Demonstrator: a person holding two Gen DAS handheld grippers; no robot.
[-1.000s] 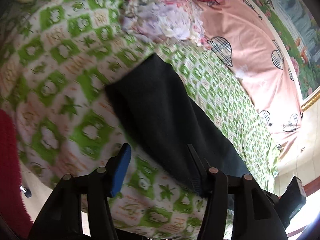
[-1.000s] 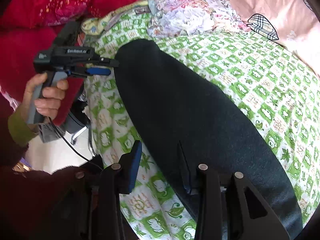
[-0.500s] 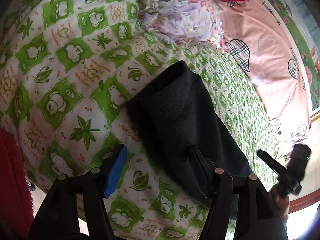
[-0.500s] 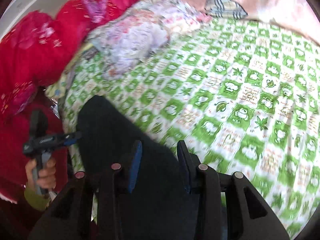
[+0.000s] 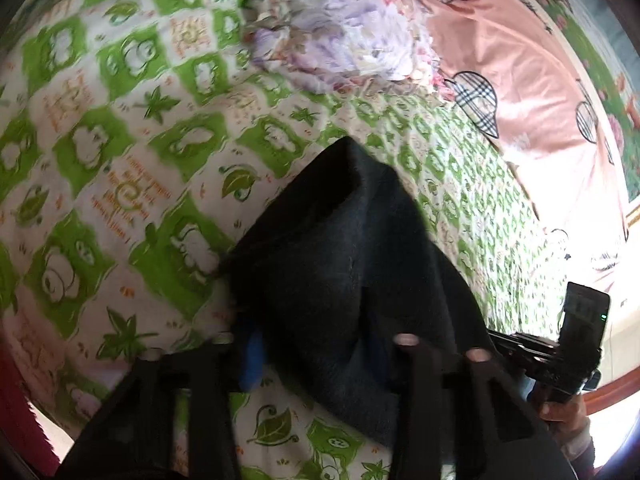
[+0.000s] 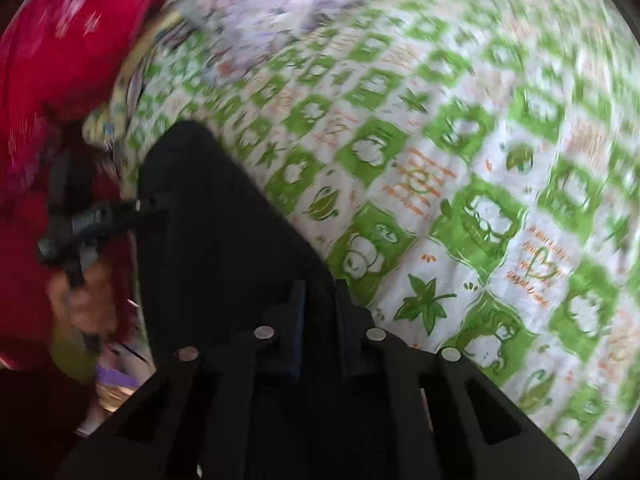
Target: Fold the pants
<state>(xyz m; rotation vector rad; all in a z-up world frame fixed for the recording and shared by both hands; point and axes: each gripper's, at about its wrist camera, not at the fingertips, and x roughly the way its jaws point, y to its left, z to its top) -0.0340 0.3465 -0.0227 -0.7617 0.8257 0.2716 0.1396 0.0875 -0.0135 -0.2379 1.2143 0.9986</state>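
Black pants point(image 5: 340, 248) lie on a green and white patterned bed sheet point(image 5: 120, 160). In the left wrist view my left gripper point(image 5: 316, 344) has its jaws closed in on a bunched end of the pants, cloth draped over the fingers. In the right wrist view the pants point(image 6: 208, 240) run from the lower middle toward the upper left. My right gripper point(image 6: 320, 312) has its jaws narrowly together, pinching the dark cloth. My left gripper point(image 6: 92, 220) also shows at the pants' far end there. The frames are motion blurred.
A crumpled floral cloth point(image 5: 340, 40) and a red blanket point(image 6: 68, 48) lie at the head of the bed. A pink sheet with plaid hearts point(image 5: 520, 80) lies to the right. The right gripper's body point(image 5: 576, 344) shows at the bed's edge.
Both grippers went from open over the pants to closed on the cloth. The left end of the pants has bunched up and lifted. Both views have swung closer to the fabric.
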